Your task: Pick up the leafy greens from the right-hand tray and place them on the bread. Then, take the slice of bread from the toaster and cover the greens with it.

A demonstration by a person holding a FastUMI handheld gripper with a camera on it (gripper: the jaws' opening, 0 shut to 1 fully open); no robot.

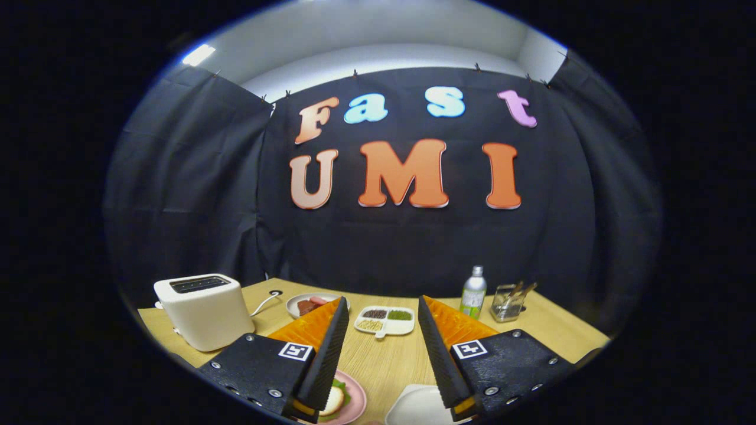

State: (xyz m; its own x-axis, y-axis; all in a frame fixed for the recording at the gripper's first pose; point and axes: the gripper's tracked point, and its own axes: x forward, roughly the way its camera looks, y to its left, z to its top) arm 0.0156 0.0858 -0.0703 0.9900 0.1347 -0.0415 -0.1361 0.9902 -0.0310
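A black cloth wall (407,236) closes the booth at the back, and it hangs in soft folds. More black cloth (183,177) hangs at the left side and at the far right side. Small clips (355,73) hold the upper edge of the cloth. Above the cloth a pale grey room wall (378,56) is seen, and a bright ceiling light (198,54) shines at the upper left. Below stands a table (390,360) with a light wooden top, its grain running in fine lines.
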